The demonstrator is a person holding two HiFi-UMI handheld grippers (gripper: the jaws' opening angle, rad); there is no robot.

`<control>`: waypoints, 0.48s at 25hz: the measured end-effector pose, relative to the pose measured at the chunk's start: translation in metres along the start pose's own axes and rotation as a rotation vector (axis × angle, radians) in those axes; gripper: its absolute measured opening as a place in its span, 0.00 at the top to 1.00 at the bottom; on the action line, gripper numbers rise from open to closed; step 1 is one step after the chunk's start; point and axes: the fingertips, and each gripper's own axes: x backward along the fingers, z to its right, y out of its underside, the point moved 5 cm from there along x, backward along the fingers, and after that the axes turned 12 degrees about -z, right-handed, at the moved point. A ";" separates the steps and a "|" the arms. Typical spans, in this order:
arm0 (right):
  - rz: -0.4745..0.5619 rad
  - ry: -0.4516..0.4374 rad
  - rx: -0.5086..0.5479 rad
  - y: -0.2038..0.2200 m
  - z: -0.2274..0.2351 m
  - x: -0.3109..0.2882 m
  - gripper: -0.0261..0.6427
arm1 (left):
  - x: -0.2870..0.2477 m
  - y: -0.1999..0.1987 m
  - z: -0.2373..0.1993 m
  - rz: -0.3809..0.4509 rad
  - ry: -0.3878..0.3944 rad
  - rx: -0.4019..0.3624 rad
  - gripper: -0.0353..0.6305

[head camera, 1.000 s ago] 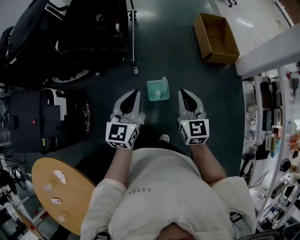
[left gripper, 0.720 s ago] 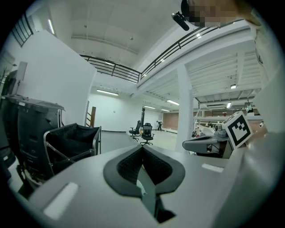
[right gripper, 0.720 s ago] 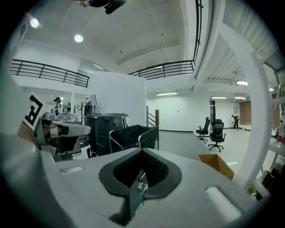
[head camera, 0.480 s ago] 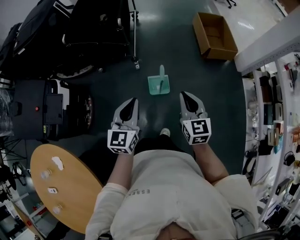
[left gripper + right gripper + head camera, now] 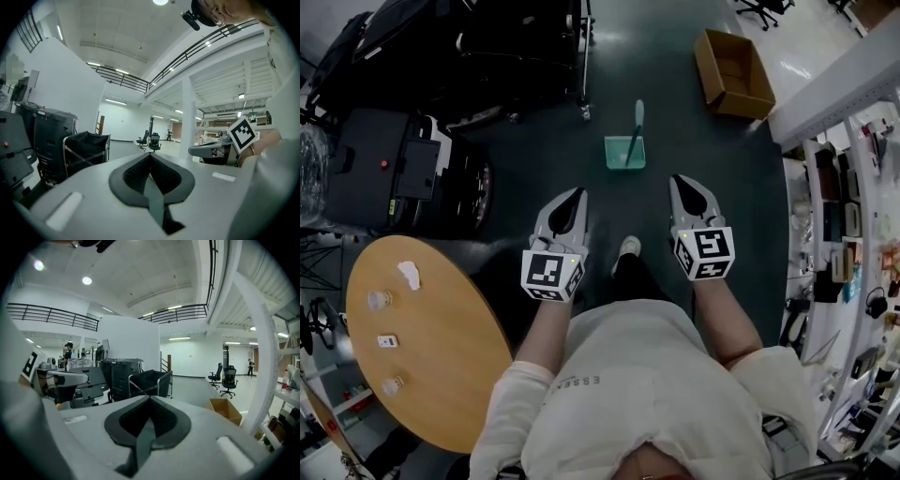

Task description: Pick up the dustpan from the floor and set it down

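Observation:
A teal dustpan (image 5: 624, 150) lies on the dark floor in the head view, its long handle (image 5: 637, 117) pointing away from me. It sits ahead of both grippers and between their lines, touching neither. My left gripper (image 5: 575, 194) is shut and holds nothing; its closed jaws fill the left gripper view (image 5: 150, 157). My right gripper (image 5: 679, 180) is likewise shut and empty (image 5: 149, 399). Both point roughly level, so neither gripper view shows the dustpan. Each gripper view catches the other gripper at its side: the right gripper (image 5: 213, 149) and the left gripper (image 5: 61, 378).
A round wooden table (image 5: 431, 347) with small items stands at lower left. Black carts and machines (image 5: 412, 159) crowd the upper left. An open cardboard box (image 5: 733, 75) sits at the upper right, with shelving (image 5: 853, 244) along the right edge. My shoe (image 5: 627, 248) shows between the grippers.
Both grippers and the head camera have drawn back from the dustpan, which now lies farther ahead of the fingertips. More of the round table shows. Both grippers stayed shut.

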 end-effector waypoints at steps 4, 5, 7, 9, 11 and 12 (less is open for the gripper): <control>0.026 0.011 0.005 0.011 -0.035 0.047 0.97 | 0.053 0.020 0.022 0.012 0.022 -0.015 0.92; 0.029 0.010 -0.002 0.015 -0.043 0.057 0.97 | 0.065 0.025 0.026 0.017 0.024 -0.013 0.92; 0.032 0.007 -0.015 0.026 -0.058 0.078 0.97 | 0.084 0.032 0.036 0.024 0.025 -0.005 0.92; 0.026 0.006 -0.021 0.038 -0.073 0.099 0.97 | 0.103 0.039 0.049 0.028 0.036 0.001 0.92; 0.014 0.009 -0.025 0.050 -0.085 0.119 0.97 | 0.122 0.043 0.063 0.033 0.055 -0.002 0.92; 0.010 0.012 -0.027 0.055 -0.090 0.128 0.97 | 0.130 0.044 0.069 0.036 0.064 -0.007 0.92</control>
